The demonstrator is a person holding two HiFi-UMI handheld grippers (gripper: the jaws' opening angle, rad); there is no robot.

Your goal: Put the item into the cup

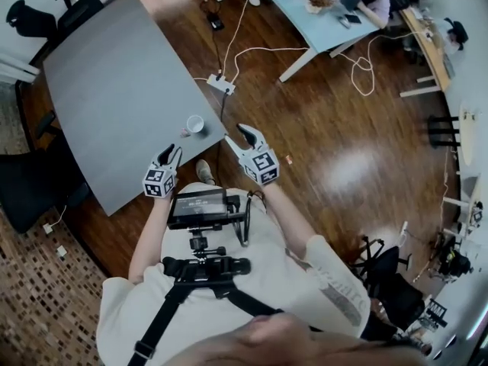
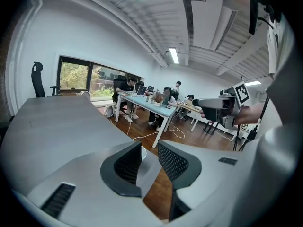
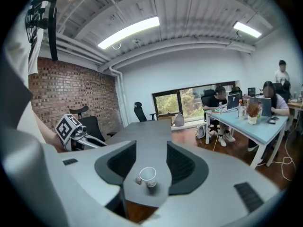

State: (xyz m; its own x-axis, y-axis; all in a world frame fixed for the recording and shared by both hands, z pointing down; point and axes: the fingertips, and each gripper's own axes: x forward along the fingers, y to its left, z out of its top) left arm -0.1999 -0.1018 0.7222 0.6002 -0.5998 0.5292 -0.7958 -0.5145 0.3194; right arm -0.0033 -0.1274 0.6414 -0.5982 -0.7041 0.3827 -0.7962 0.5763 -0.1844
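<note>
A white paper cup (image 1: 195,123) stands near the corner of the grey table (image 1: 114,90), with a small item (image 1: 184,133) lying right beside it. In the right gripper view the cup (image 3: 147,175) and the item (image 3: 138,179) show between the open jaws of my right gripper (image 3: 150,162), some way ahead. My right gripper (image 1: 245,134) hovers off the table's corner, to the cup's right. My left gripper (image 1: 169,155) is over the table's near edge, open and empty (image 2: 149,157); a sliver of the cup (image 2: 142,151) peeks between its fingers.
A power strip (image 1: 220,84) and white cables (image 1: 252,50) lie on the wooden floor beyond the table corner. A light-blue desk (image 1: 305,14) with people stands further back. Black office chairs (image 1: 34,181) sit at the table's left side.
</note>
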